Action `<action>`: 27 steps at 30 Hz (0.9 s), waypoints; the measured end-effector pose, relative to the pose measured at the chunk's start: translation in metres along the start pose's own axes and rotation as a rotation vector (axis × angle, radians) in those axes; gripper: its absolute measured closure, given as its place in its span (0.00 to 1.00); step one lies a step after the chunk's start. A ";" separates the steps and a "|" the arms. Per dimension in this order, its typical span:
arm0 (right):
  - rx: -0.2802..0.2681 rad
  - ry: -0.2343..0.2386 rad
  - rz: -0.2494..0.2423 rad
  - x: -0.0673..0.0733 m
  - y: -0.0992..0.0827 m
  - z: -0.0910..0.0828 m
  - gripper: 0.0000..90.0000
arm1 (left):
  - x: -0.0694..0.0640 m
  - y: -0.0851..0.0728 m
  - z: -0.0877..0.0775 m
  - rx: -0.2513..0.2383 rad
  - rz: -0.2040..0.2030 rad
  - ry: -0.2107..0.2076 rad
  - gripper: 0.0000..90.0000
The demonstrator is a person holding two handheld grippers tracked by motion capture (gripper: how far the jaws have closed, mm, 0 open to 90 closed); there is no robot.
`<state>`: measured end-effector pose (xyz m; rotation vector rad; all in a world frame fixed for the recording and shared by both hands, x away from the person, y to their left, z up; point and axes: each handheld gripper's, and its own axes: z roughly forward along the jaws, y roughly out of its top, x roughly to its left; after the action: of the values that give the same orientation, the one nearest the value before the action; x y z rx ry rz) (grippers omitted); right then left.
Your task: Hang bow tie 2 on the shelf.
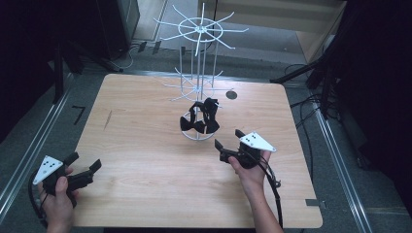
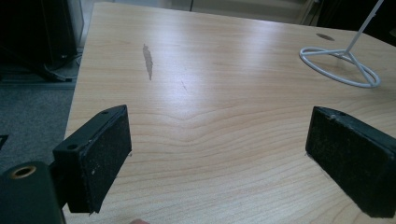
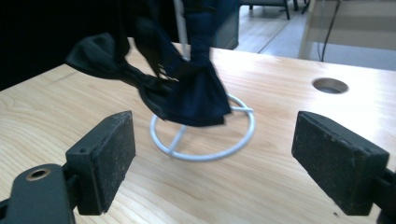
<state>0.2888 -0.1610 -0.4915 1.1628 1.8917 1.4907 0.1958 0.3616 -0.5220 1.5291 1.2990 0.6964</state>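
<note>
Looking along my right hand-held gripper [image 3: 212, 158], I see its jaws standing wide apart with nothing between them, aimed at the black bow ties [image 3: 187, 88] that hang low on the white wire rack [image 1: 198, 73]. They dangle just above the rack's ring base [image 3: 205, 140], near the middle of the counter [image 1: 145, 160]. My left hand-held gripper [image 1: 86, 163] rests near the counter's near left corner, jaws also parted and empty, well apart from the rack.

I judge the bow ties to be light, soft fabric: they will fold, swing and sag rather than hold shape, and they should not slip much against the rough pads. I would pinch one at the tight centre knot, or on its band close to the hook, since a wing would simply crumple. Pulling sideways could drag the light rack along, so lifting off the prong looks safer.
</note>
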 end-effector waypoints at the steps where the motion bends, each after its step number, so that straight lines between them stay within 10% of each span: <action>1: 0.000 0.000 0.000 0.000 0.000 0.000 0.16 | 0.000 0.000 0.000 0.000 0.000 0.000 0.09; 27: 0.055 -0.100 0.042 -0.051 -0.044 -0.049 0.16 | -0.001 0.000 0.000 0.002 0.005 0.005 0.09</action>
<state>0.2636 -0.2328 -0.5257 1.2848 1.8622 1.3837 0.1959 0.3610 -0.5220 1.5333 1.3003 0.7027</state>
